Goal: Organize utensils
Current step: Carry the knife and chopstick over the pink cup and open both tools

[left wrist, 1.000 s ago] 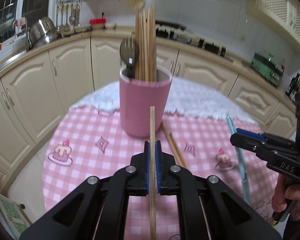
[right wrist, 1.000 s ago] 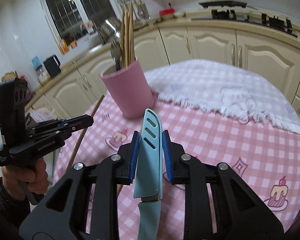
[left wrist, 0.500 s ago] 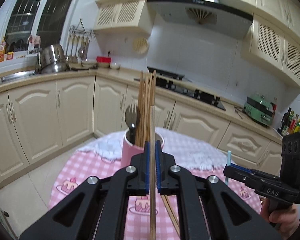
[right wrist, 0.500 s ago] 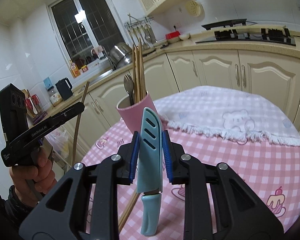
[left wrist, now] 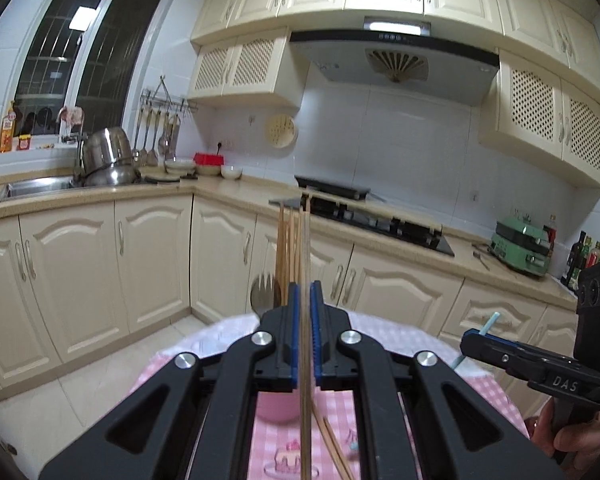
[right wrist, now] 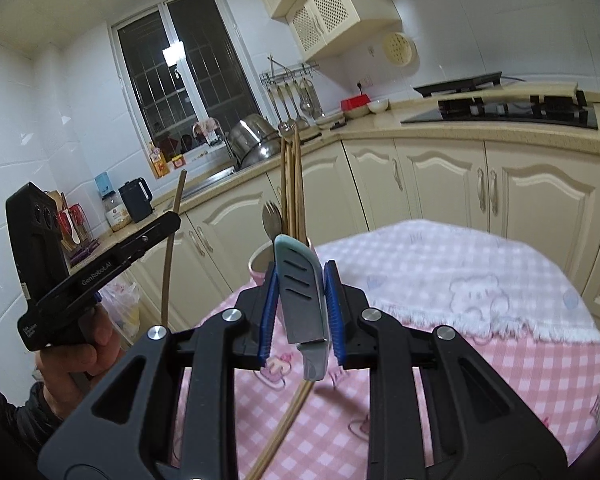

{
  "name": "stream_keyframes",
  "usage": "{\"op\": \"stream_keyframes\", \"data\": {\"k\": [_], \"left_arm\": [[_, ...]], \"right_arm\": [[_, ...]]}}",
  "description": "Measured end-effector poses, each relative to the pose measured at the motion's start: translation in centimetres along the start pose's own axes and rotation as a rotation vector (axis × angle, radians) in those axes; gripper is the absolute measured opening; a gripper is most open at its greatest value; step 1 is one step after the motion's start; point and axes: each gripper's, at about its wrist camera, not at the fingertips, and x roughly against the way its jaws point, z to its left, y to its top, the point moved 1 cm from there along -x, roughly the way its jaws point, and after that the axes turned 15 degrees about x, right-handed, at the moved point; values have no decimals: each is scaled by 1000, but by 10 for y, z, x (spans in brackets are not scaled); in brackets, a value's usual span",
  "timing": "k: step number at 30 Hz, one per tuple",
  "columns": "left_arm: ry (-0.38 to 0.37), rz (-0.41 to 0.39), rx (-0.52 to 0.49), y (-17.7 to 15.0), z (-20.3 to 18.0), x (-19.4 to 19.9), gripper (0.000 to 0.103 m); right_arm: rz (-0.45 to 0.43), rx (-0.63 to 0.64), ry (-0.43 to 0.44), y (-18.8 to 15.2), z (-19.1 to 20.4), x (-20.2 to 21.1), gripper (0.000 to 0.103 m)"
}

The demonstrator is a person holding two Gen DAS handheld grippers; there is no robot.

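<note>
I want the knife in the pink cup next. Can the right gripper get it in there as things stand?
Probably yes: the right gripper holds the knife just short of the pink cup, whose near side looks open beside the chopsticks and fork.

pink cup (left wrist: 278, 408) mostly hidden, tablecloth (right wrist: 440, 264) blurred

The left gripper (left wrist: 305, 332), black with blue pads, is clamped on a thin wooden chopstick (left wrist: 306, 264) that stands upright between its fingers. Just beyond the fingertips rises a bundle of wooden chopsticks (left wrist: 286, 248) and a metal fork (left wrist: 265, 294); the pink cup (left wrist: 276, 408) shows below the fingers. Right of the fingers, the black right gripper (left wrist: 476, 338) grips a pale blue knife (left wrist: 490, 322).
</note>
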Motion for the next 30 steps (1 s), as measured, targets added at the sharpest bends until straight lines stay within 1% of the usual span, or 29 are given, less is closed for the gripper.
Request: {"op": "stream_keyframes", "data": {"k": [2,9,14,18,23,26,30], "left_arm": [[-9,-32,2,10,-1,-3,5],[-56,-204,9,61,-14,-16,5],[-70,-279,4,88,-22,-40,5],[-63,-306,19,98,-19,-60,5],[-33,-321,58,99,-7,-89,5],[-15,-319,63,94,-1,-101,5],[13,-300,58,78,5,-118,5]], "right_arm": [[-20,21,0,14,1,-2,23],[-110,74,18,70,6,-10,23],[-153,96,34,103,8,-26,23],[-156,94,53,120,6,-50,23],[-140,92,69,127,3,-76,23],[-112,77,71,121,-2,-93,23],[-65,44,68,108,-10,-112,23]]}}
